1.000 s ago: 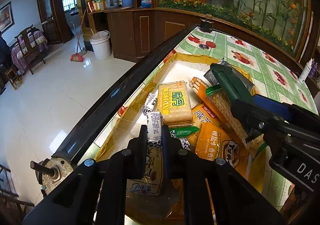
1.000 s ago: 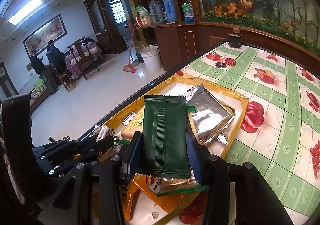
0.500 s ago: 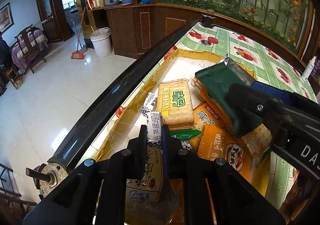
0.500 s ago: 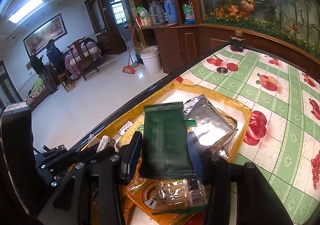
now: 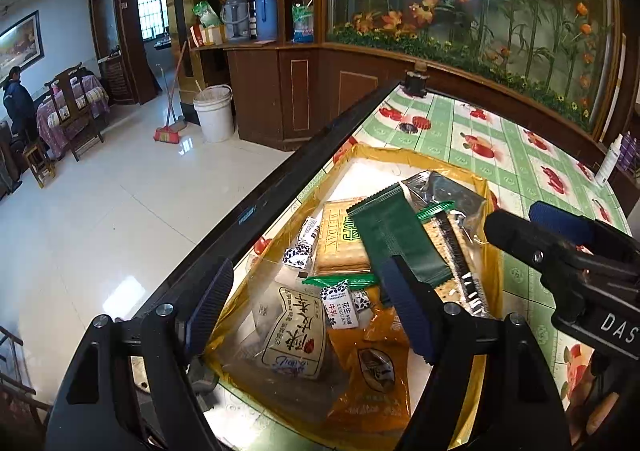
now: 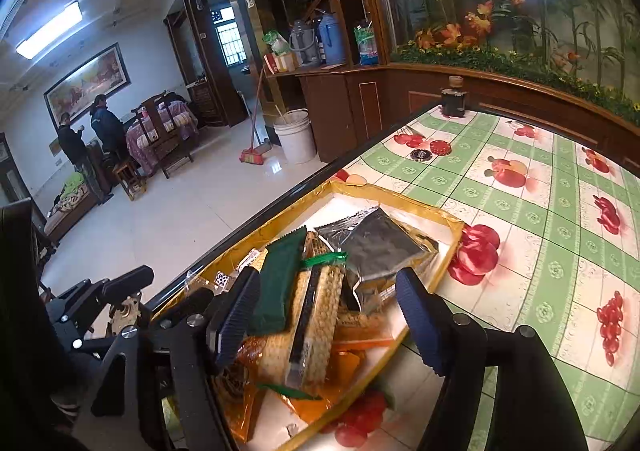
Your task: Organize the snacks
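Two views are being given. In the left wrist view, the left tool [image 5: 308, 311] is being opened, its jaws spread wide with nothing pressed between the pads. Below it, a yellow tray [image 5: 493, 251] is being carried by the counter [image 5: 520, 143], and the snacks are lying heaped inside it: a dark green packet [image 5: 394, 235] at 12 o'clock of the tool, a Weidan cracker pack [image 5: 340, 247] just beside it at 11, a white printed pouch [image 5: 296, 335] directly under the jaws. The right tool [image 5: 560, 235] is being seen at 3 o'clock.

In the right wrist view, the right tool [image 6: 324, 319] is likewise being opened, gripping nothing; the dark green packet [image 6: 280, 283] and a long cracker sleeve [image 6: 320, 315] are lying loose between its fingers, and a silver pouch [image 6: 380, 247] is resting at 12 o'clock in the tray [image 6: 452, 239].
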`<move>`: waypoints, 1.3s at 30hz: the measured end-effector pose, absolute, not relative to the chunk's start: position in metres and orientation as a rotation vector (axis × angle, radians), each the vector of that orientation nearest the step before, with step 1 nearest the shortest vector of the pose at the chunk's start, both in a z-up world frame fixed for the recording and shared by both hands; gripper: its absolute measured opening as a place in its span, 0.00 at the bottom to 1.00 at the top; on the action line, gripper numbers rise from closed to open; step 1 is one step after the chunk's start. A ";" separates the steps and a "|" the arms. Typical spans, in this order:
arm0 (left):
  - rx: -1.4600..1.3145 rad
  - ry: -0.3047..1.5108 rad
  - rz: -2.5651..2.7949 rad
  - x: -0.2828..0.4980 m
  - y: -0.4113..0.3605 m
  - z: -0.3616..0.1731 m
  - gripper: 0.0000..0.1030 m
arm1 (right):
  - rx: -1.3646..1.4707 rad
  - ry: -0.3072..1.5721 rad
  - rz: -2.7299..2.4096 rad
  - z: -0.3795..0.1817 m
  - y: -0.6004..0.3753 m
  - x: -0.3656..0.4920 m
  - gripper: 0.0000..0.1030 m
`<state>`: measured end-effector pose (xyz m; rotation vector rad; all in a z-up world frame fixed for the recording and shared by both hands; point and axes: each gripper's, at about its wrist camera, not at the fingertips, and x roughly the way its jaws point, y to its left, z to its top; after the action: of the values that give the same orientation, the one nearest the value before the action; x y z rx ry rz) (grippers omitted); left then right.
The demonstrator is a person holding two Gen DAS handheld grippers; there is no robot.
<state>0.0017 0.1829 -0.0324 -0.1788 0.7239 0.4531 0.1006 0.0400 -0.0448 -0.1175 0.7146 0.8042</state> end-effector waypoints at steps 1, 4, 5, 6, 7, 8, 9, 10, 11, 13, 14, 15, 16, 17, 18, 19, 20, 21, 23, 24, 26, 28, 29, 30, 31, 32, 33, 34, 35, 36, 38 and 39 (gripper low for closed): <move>-0.174 0.715 0.455 -0.002 0.181 -0.030 0.76 | -0.122 0.712 0.807 -0.043 0.036 0.098 0.73; -0.160 0.695 0.461 -0.010 0.175 -0.024 0.76 | -0.133 0.704 0.831 -0.039 0.025 0.090 0.76; -0.156 0.689 0.462 -0.013 0.173 -0.022 0.76 | -0.138 0.698 0.836 -0.038 0.021 0.086 0.76; -0.154 0.685 0.464 -0.014 0.171 -0.021 0.76 | -0.143 0.692 0.838 -0.037 0.017 0.082 0.77; -0.150 0.678 0.466 -0.017 0.169 -0.019 0.76 | -0.145 0.687 0.842 -0.036 0.014 0.078 0.77; -0.147 0.673 0.470 -0.020 0.166 -0.018 0.76 | -0.144 0.682 0.848 -0.035 0.011 0.074 0.78; -0.145 0.668 0.473 -0.023 0.164 -0.016 0.76 | -0.141 0.680 0.855 -0.034 0.007 0.071 0.78; -0.142 0.662 0.476 -0.026 0.163 -0.014 0.76 | -0.137 0.677 0.864 -0.034 0.004 0.067 0.79; -0.138 0.655 0.479 -0.029 0.160 -0.012 0.76 | -0.136 0.675 0.869 -0.034 0.001 0.063 0.79; -0.131 0.644 0.485 -0.032 0.156 -0.009 0.76 | -0.140 0.670 0.879 -0.033 -0.004 0.058 0.80; -0.129 0.638 0.486 -0.035 0.154 -0.008 0.76 | -0.141 0.668 0.886 -0.032 -0.007 0.055 0.80; -0.127 0.632 0.489 -0.037 0.152 -0.007 0.76 | -0.141 0.665 0.896 -0.031 -0.010 0.052 0.80; -0.125 0.626 0.492 -0.040 0.150 -0.005 0.76 | -0.140 0.663 0.904 -0.031 -0.012 0.048 0.80; -0.125 0.620 0.493 -0.042 0.148 -0.003 0.76 | -0.141 0.659 0.912 -0.030 -0.014 0.046 0.80; -0.123 0.613 0.492 -0.045 0.146 -0.002 0.76 | -0.142 0.654 0.919 -0.028 -0.017 0.043 0.80; -0.119 0.605 0.492 -0.048 0.143 0.000 0.76 | -0.143 0.648 0.929 -0.027 -0.019 0.040 0.80; -0.113 0.599 0.492 -0.051 0.141 0.002 0.77 | -0.146 0.642 0.940 -0.026 -0.021 0.037 0.81; -0.105 0.590 0.493 -0.054 0.138 0.004 0.79 | -0.150 0.637 0.950 -0.024 -0.023 0.034 0.82; -0.090 0.573 0.494 -0.059 0.134 0.007 0.81 | -0.168 0.619 0.964 -0.021 -0.026 0.026 0.82; -0.081 0.564 0.496 -0.061 0.131 0.009 0.81 | -0.177 0.611 0.973 -0.020 -0.028 0.023 0.83; -0.070 0.551 0.503 -0.064 0.127 0.012 0.81 | -0.192 0.595 0.996 -0.017 -0.030 0.016 0.84; -0.067 0.538 0.508 -0.069 0.125 0.015 0.81 | -0.209 0.582 1.016 -0.014 -0.031 0.010 0.84; -0.066 0.533 0.513 -0.072 0.124 0.016 0.81 | -0.220 0.576 1.025 -0.012 -0.031 0.008 0.85; -0.063 0.532 0.511 -0.073 0.123 0.017 0.81 | -0.235 0.567 1.033 -0.011 -0.030 0.004 0.85; -0.058 0.533 0.512 -0.074 0.121 0.018 0.81 | -0.250 0.560 1.042 -0.010 -0.030 0.001 0.86; -0.052 0.534 0.516 -0.077 0.120 0.019 0.81 | -0.264 0.553 1.052 -0.009 -0.030 -0.003 0.86; -0.048 0.530 0.521 -0.080 0.119 0.020 0.81 | -0.280 0.546 1.063 -0.008 -0.029 -0.006 0.86; -0.045 0.525 0.522 -0.083 0.119 0.021 0.81 | -0.298 0.541 1.075 -0.008 -0.028 -0.008 0.86; -0.042 0.518 0.523 -0.086 0.118 0.023 0.81 | -0.318 0.537 1.088 -0.008 -0.027 -0.011 0.86; -0.040 0.515 0.524 -0.089 0.117 0.024 0.81 | -0.339 0.532 1.099 -0.009 -0.025 -0.014 0.86; -0.040 0.513 0.524 -0.093 0.116 0.025 0.81 | -0.381 0.524 1.116 -0.008 -0.023 -0.019 0.86; -0.043 0.517 0.524 -0.094 0.117 0.025 0.82 | -0.402 0.521 1.126 -0.009 -0.021 -0.021 0.86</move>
<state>-0.0943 0.1166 0.0246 -0.0429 0.5170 0.5238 -0.0214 -0.0210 -0.0085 -0.4021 0.5211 1.1260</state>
